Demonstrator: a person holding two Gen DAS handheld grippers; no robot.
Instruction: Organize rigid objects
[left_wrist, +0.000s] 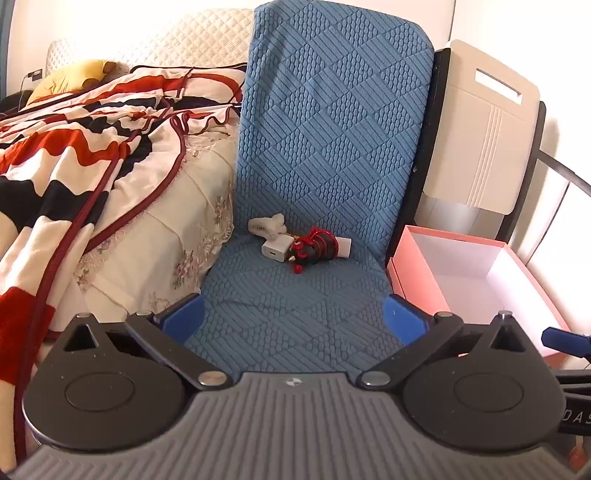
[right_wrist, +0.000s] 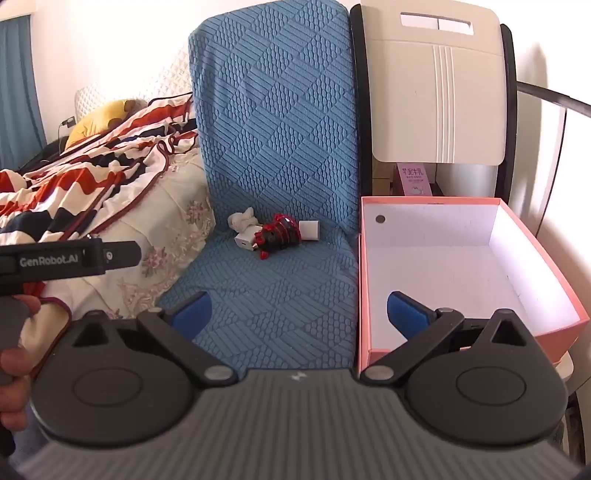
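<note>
A small pile of rigid objects lies at the back of the blue chair seat (left_wrist: 280, 302): a white hair claw clip (left_wrist: 267, 226), a white charger cube (left_wrist: 272, 251), a red and black toy figure (left_wrist: 314, 249) and a white block (left_wrist: 342, 246). The same pile shows in the right wrist view, with the figure (right_wrist: 277, 232) in the middle. A pink box (right_wrist: 465, 258) with a white empty inside stands on the chair to the right. My left gripper (left_wrist: 293, 317) is open over the front of the seat. My right gripper (right_wrist: 299, 314) is open, its right finger over the box.
A bed with a striped red, white and navy blanket (left_wrist: 74, 155) borders the chair on the left. A cream chair back (right_wrist: 436, 81) rises behind the pink box. The left gripper's handle (right_wrist: 62, 258) and a hand show at the left of the right wrist view.
</note>
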